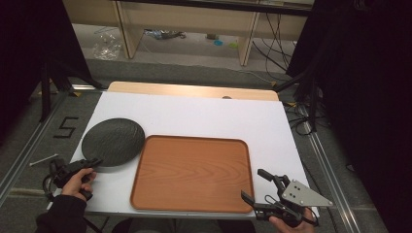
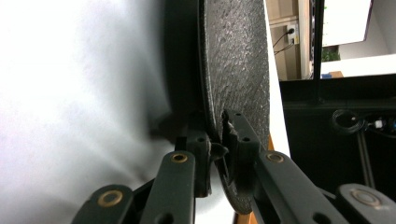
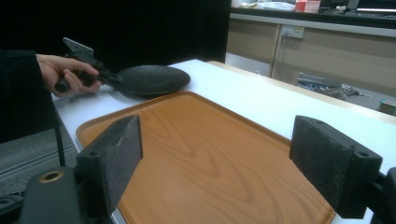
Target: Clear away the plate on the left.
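A round black textured plate (image 1: 113, 141) lies on the white table left of a wooden tray (image 1: 192, 173). My left gripper (image 1: 95, 162) is shut on the plate's near rim; in the left gripper view its jaws pinch the plate (image 2: 236, 70) edge-on, with the gripper (image 2: 218, 144) turned sideways. My right gripper (image 1: 254, 185) stands open at the tray's near right corner with nothing between its jaws. In the right gripper view the tray (image 3: 201, 149) lies between the open pads (image 3: 114, 154), and the plate (image 3: 152, 79) with the left gripper (image 3: 112, 77) shows farther off.
The white table top (image 1: 209, 116) has free room behind the tray. Black stands and cables sit to the right (image 1: 306, 111), and wooden shelving (image 1: 194, 24) stands on the floor beyond. Metal rails run along both table sides.
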A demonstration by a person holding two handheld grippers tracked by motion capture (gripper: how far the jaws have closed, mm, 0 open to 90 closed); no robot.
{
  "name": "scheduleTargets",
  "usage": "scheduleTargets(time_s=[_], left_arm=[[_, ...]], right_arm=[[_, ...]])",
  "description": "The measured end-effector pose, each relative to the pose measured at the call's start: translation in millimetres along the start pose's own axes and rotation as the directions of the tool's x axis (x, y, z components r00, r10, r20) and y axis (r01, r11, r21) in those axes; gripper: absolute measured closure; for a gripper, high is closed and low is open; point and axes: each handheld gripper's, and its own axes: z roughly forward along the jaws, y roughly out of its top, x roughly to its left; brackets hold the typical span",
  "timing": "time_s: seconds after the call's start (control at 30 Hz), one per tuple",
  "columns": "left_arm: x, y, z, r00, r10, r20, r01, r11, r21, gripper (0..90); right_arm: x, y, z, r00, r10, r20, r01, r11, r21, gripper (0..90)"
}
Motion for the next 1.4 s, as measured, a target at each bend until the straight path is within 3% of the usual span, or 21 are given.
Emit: scheduleTargets(time_s=[0.13,0.33,0.37,0.47,0.6,0.7,0.73,0.83,1.07,1.1,1.17,1.23,1.3,1.33,1.4], left_arm=[[1.5,1.1,-0.7,0.9994,-0.028,0.02,0.029,0.9995,-0.016,82.7],[1.9,0.5,-2.0,0.9989,-0.037,0.028,0.038,0.9989,-0.028,84.1],[2.5,0.7,-2.1,0.9984,-0.048,0.031,0.049,0.9983,-0.033,84.3],[2.6,1.3,-2.9,0.9975,-0.063,0.031,0.064,0.9968,-0.047,84.7],[4.2,2.7,-4.1,0.9976,-0.062,0.03,0.064,0.9958,-0.066,85.2],[5.9,4.1,-6.5,0.9973,-0.067,0.031,0.069,0.9937,-0.088,85.7],[6.5,4.3,-6.9,0.9974,-0.064,0.034,0.067,0.9944,-0.082,85.8],[5.6,4.2,-7.2,0.9967,-0.073,0.037,0.076,0.9932,-0.088,85.6],[4.4,4.0,-8.4,0.9966,-0.07,0.043,0.074,0.9925,-0.097,85.3],[4.4,3.6,-8.2,0.9947,-0.089,0.051,0.094,0.9906,-0.1,85.4],[4.4,3.2,-8.5,0.9946,-0.09,0.051,0.095,0.9905,-0.099,85.1],[1.7,3.4,-8.9,0.9945,-0.089,0.055,0.094,0.9906,-0.1,84.9],[0.8,3.5,-8.9,0.9948,-0.084,0.057,0.09,0.9911,-0.099,84.7],[0.1,3.5,-9.1,0.9947,-0.083,0.06,0.089,0.9913,-0.097,84.7],[-1.6,3.1,-8.7,0.9927,-0.089,0.081,0.096,0.9914,-0.088,83.5]], right_arm=[[-0.8,0.2,0.9,0.9999,-0.014,-0.006,0.014,1.0,-0.017,18.5],[0.1,0.0,0.3,1.0,-0.001,-0.007,0.001,1.0,0.0,18.7],[-0.6,-0.7,2.2,0.9998,-0.007,-0.019,0.006,1.0,-0.021,18.8],[-0.7,0.1,-0.3,0.9999,-0.013,0.0,0.013,1.0,-0.009,18.8],[-0.1,-0.2,-0.1,1.0,-0.007,-0.002,0.007,1.0,-0.003,18.9],[-0.4,-0.6,2.1,0.9999,-0.013,-0.01,0.013,1.0,-0.026,18.9],[-0.5,0.4,-1.7,0.9998,-0.019,0.0,0.019,1.0,0.019,18.9],[-0.2,0.0,0.7,0.9999,-0.013,-0.009,0.013,1.0,-0.017,18.9],[0.5,0.5,0.3,0.9998,-0.004,-0.019,0.005,1.0,0.005,18.9],[0.1,-0.6,1.2,0.9998,-0.01,-0.018,0.01,1.0,-0.013,18.8],[1.4,-0.2,-0.3,1.0,0.002,-0.01,-0.002,1.0,0.005,18.8],[-0.5,-0.5,1.9,0.9998,-0.014,-0.011,0.014,1.0,-0.024,18.8],[-0.4,0.1,-0.6,0.9998,-0.017,-0.005,0.017,1.0,0.006,18.8],[1.4,-0.2,0.0,0.9999,0.005,-0.015,-0.005,1.0,0.002,18.8],[0.9,0.0,0.6,0.9996,0.003,-0.029,-0.003,1.0,0.006,18.8]])
